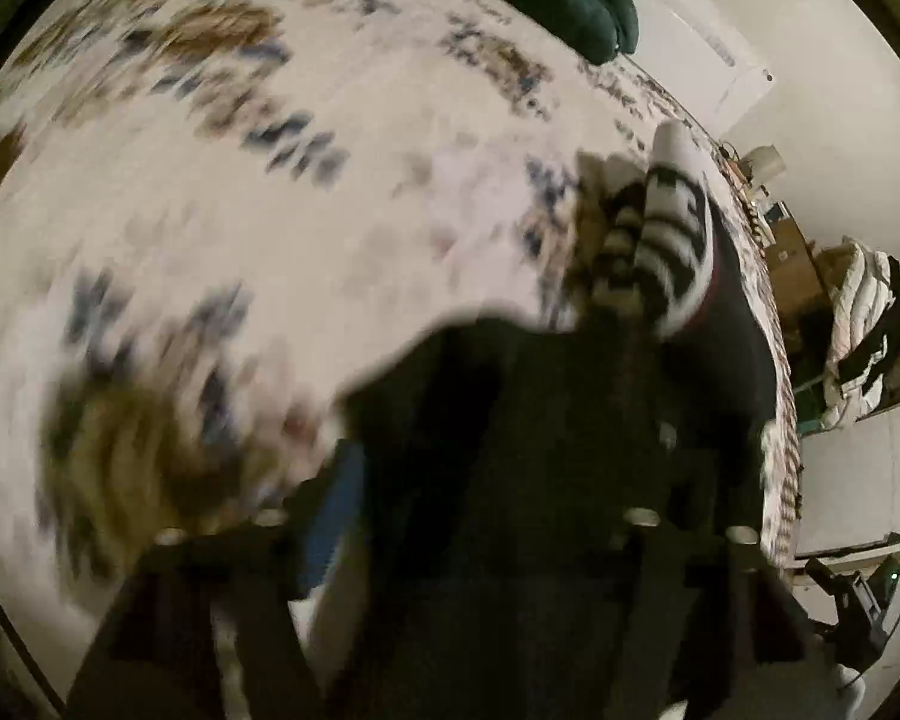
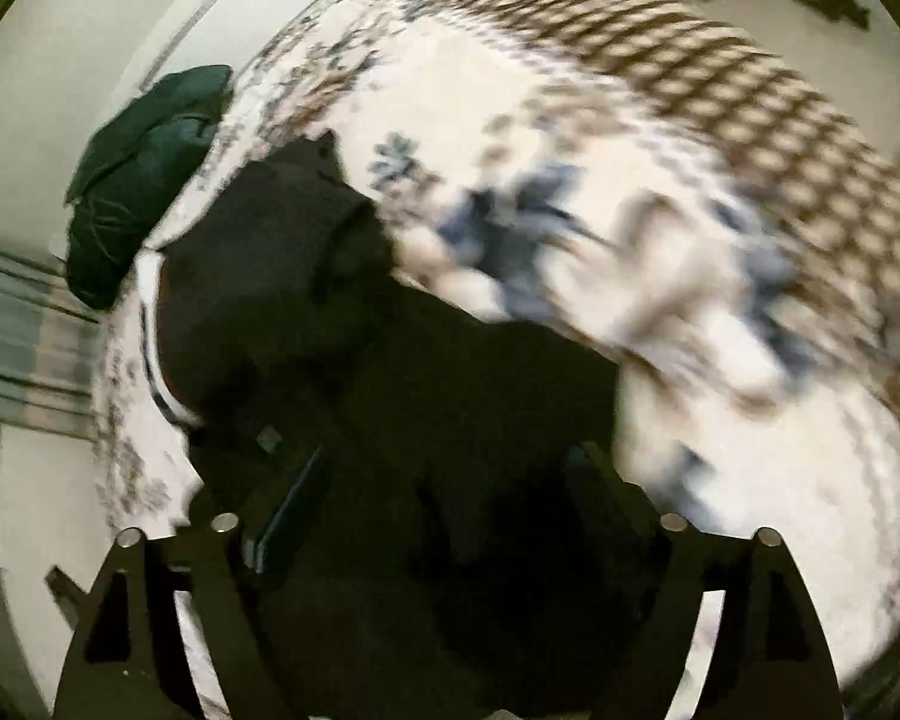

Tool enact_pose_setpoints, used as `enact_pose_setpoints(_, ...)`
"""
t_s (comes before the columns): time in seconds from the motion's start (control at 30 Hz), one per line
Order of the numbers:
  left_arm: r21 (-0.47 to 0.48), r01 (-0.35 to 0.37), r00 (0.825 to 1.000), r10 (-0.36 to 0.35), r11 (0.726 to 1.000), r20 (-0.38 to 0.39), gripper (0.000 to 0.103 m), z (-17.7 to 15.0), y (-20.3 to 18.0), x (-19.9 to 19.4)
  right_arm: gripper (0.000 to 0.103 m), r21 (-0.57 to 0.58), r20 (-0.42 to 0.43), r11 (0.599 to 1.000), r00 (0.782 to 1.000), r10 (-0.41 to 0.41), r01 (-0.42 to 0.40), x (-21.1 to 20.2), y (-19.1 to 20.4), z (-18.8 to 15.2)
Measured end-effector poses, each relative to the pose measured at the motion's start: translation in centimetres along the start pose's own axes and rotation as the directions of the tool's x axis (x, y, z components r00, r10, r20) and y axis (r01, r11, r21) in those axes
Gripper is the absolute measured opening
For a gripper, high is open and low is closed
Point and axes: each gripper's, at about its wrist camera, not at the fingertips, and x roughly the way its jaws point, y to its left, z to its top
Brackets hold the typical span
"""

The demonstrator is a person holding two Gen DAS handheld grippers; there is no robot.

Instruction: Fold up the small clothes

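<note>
Black cloth fills the space between my right fingers, which stand apart, unclamped. Between my left fingers, also apart, more dark cloth lies on the flowered bed; striped socks sit just beyond their tips.

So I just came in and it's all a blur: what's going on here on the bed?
A person is folding small clothes on a floral bedspread with a handheld gripper in each hand. A black garment lies in front of both grippers, with a striped sock beside it. Both pairs of jaws look open; whether anything is gripped is lost in blur. A green pillow sits at the edge.
</note>
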Motion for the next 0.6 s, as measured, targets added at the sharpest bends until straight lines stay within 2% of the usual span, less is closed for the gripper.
enact_pose_setpoints(0.13, -0.094, 0.021, 0.995, -0.030, 0.995, -0.100, 0.066, -6.2, 3.4, -0.1, 0.088, 0.090, -0.079, 0.996, 0.997, -0.008, 0.015, -0.7, -4.7, -5.6)
enact_pose_setpoints(0.23, -0.146, 0.030, 0.989, -0.051, 0.989, -0.138, 0.066, -8.8, 5.2, 1.8, 0.088, 0.194, -0.140, 0.980, 0.988, 0.062, -0.034, 1.5, -8.2, -8.6)
enact_pose_setpoints(0.3, -0.140, 0.048, 0.986, -0.069, 0.989, -0.149, 0.067, -9.5, 5.2, 3.2, 0.088, 0.248, -0.124, 0.961, 0.980, 0.156, -0.121, 3.1, -9.6, -9.5)
enact_pose_setpoints(0.33, -0.125, 0.061, 0.986, -0.079, 0.990, -0.145, 0.074, -9.6, 4.9, 3.9, 0.088, 0.257, -0.110, 0.952, 0.974, 0.198, -0.165, 3.8, -9.9, -9.5)
enact_pose_setpoints(0.4, -0.093, 0.062, 0.986, -0.076, 0.994, -0.148, 0.080, -9.5, 4.3, 5.0, 0.088, 0.240, -0.068, 0.945, 0.967, 0.246, -0.223, 5.1, -10.1, -8.9)
enact_pose_setpoints(0.47, -0.085, 0.057, 0.986, -0.069, 0.995, -0.150, 0.085, -9.2, 3.8, 5.8, 0.088, 0.231, -0.088, 0.951, 0.969, 0.231, -0.206, 6.4, -10.1, -8.7)
enact_pose_setpoints(0.57, -0.041, 0.049, 0.991, -0.053, 0.998, -0.127, 0.084, -9.2, 3.0, 5.7, 0.088, 0.233, -0.087, 0.948, 0.966, 0.242, -0.216, 7.0, -10.0, -8.7)
enact_pose_setpoints(0.6, -0.036, 0.046, 0.991, -0.051, 0.998, -0.121, 0.081, -9.2, 2.9, 5.6, 0.088, 0.228, -0.093, 0.950, 0.966, 0.241, -0.215, 6.9, -10.0, -8.7)
